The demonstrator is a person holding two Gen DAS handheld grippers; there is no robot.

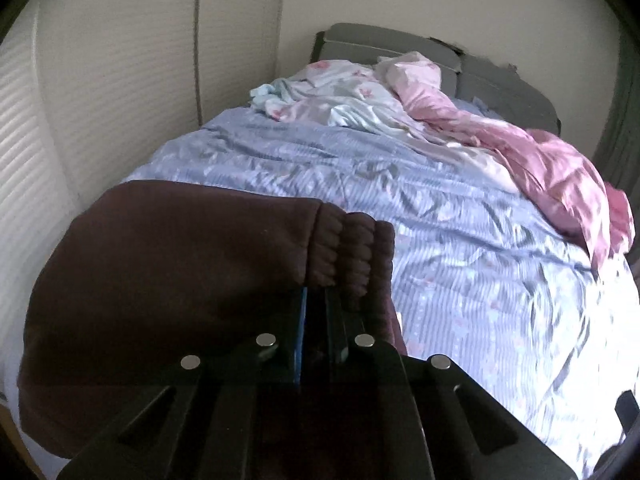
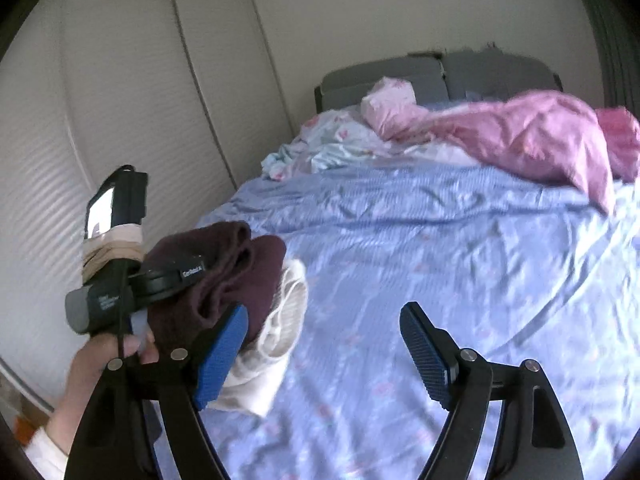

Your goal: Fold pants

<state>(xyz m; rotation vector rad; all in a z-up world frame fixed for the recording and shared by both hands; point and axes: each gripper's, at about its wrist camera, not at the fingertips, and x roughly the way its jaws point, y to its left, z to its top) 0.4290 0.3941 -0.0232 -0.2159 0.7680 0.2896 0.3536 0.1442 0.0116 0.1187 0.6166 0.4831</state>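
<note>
The pants (image 1: 160,288) are dark maroon with a ribbed elastic cuff and a white lining. In the left wrist view my left gripper (image 1: 316,300) is shut on the pants near the ribbed cuff and holds them above the bed; the cloth hides its tips. In the right wrist view the same pants (image 2: 224,280) hang bunched from the left gripper at the left, white lining (image 2: 276,340) below. My right gripper (image 2: 324,344) is open and empty, its left finger just in front of the hanging cloth.
A bed with a wrinkled blue patterned sheet (image 1: 460,260) fills both views. A pink blanket (image 2: 540,140) and pale floral bedding (image 1: 340,96) lie bunched near the grey headboard (image 2: 440,76). White wardrobe doors (image 2: 140,100) stand to the left.
</note>
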